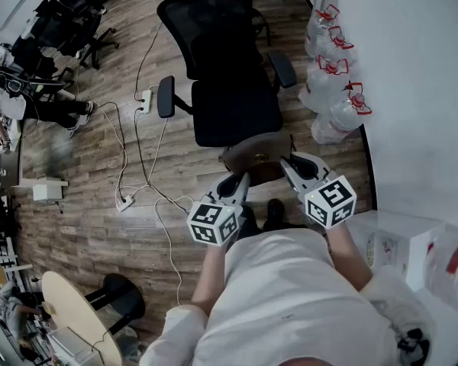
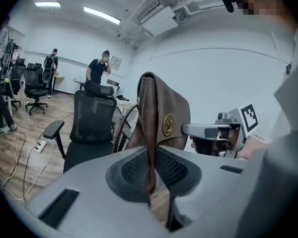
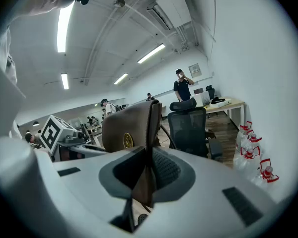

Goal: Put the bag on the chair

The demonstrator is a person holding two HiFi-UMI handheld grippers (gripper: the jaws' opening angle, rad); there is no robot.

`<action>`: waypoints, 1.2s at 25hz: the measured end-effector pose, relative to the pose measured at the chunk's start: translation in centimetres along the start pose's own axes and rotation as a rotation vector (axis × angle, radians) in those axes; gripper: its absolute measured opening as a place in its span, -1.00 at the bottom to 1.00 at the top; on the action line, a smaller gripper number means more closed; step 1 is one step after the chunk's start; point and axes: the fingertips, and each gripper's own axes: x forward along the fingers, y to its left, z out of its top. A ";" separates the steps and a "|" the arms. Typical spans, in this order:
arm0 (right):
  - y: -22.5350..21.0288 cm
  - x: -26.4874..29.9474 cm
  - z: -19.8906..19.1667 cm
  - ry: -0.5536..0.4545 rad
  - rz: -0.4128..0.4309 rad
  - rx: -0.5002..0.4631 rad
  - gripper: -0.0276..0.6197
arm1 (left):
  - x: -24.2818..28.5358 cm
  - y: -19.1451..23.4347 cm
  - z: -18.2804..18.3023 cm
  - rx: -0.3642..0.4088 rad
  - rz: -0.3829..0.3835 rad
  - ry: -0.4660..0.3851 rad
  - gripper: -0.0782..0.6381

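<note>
A brown leather bag (image 1: 256,158) with a round gold emblem hangs in the air between my two grippers, just in front of the black office chair (image 1: 233,105). My left gripper (image 1: 240,180) is shut on the bag's left edge, and the leather is pinched between its pads (image 2: 150,175). My right gripper (image 1: 287,163) is shut on the opposite edge (image 3: 145,177). In the left gripper view the bag (image 2: 161,115) stands upright with the chair (image 2: 92,125) behind it and the right gripper (image 2: 221,132) beyond. The right gripper view shows the bag (image 3: 131,125) and the chair (image 3: 188,128).
Several tied water bags (image 1: 332,90) lean on the white wall at right. Power strips and cables (image 1: 126,200) trail over the wood floor to the left. White boxes (image 1: 389,239) sit at lower right. More chairs (image 1: 69,14) stand far left, and people stand in the background (image 2: 97,68).
</note>
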 end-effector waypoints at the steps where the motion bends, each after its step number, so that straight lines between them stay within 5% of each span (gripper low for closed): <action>1: -0.1 0.1 -0.1 -0.001 0.003 -0.005 -0.77 | 0.1 0.1 0.0 0.001 0.001 0.001 -0.69; 30: 0.0 -1.3 -2.3 0.040 0.043 -0.006 -0.72 | 0.1 -1.3 -2.5 -0.018 0.013 0.062 -0.69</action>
